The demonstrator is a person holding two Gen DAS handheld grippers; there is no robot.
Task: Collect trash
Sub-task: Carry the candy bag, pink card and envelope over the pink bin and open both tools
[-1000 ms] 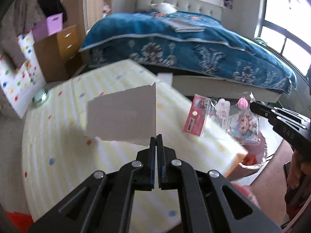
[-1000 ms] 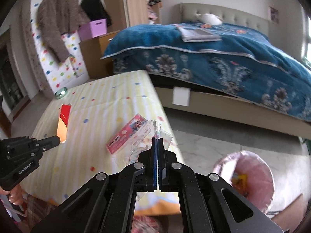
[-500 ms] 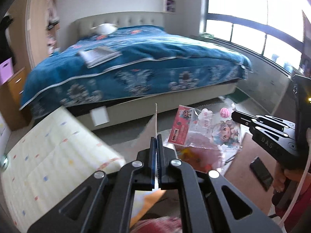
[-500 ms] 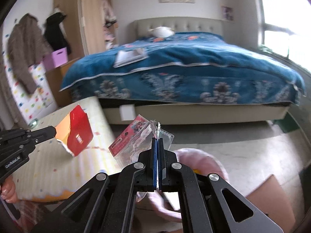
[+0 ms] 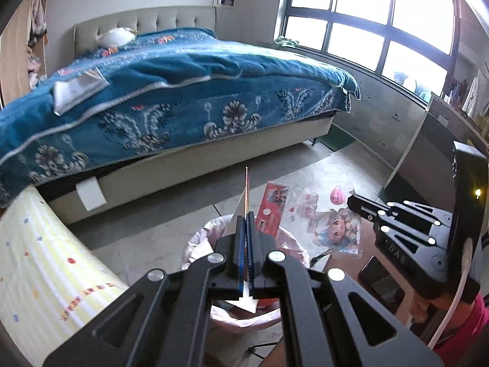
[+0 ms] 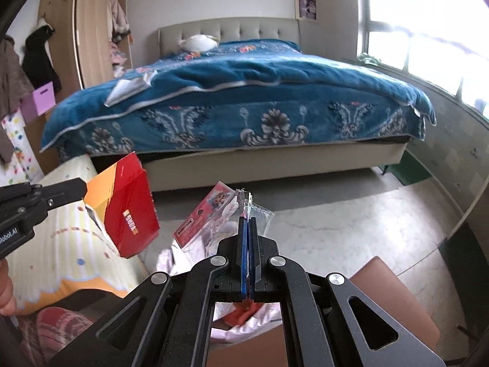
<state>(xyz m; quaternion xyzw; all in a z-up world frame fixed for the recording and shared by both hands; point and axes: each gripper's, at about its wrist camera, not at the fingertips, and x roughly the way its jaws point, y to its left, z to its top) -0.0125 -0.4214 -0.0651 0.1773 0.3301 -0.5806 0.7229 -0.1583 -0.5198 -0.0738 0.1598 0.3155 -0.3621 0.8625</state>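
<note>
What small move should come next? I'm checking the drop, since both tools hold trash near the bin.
Probably open the left tool: it pinches the red carton edge-on above the pink-lined trash bin, so releasing should drop it inside.

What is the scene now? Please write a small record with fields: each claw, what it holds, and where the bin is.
left claw: shut on red carton
right claw: shut on doll package
trash bin: pink liner, on the floor below both claws
position: both items are in the air over the bin
background: bed with blue cover
</note>
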